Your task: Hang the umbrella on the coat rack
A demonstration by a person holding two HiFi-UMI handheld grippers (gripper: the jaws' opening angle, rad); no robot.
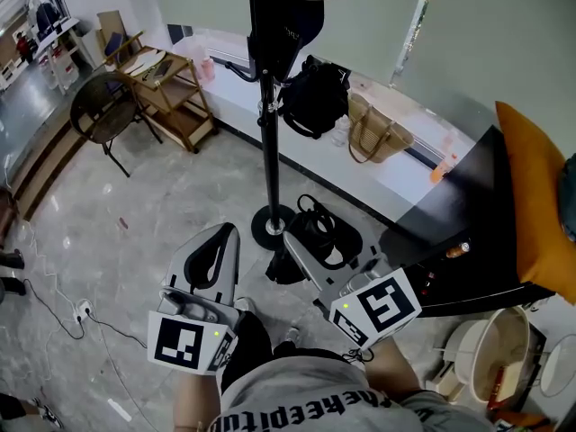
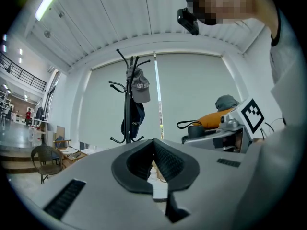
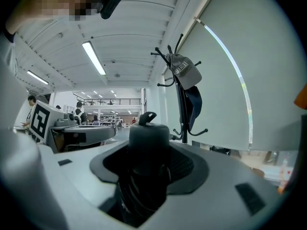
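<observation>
Right gripper (image 3: 147,150) jaws clamped on the folded black umbrella (image 3: 148,131), strap loop up. Left gripper (image 2: 153,146) jaws closed together, nothing between them. Coat rack (image 1: 268,147) stands just beyond both, far side, grey cap (image 3: 185,74) on it.

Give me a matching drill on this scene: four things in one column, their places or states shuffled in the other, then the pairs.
Things:
1. umbrella
2. cap
3. tan bag
4. left gripper

Places or states:
A. on the ledge by the window
B. shut, nothing in it
C. atop the coat rack
D. held in the right gripper

Pairs: 1-D, 2-C, 3-A, 4-B
</observation>
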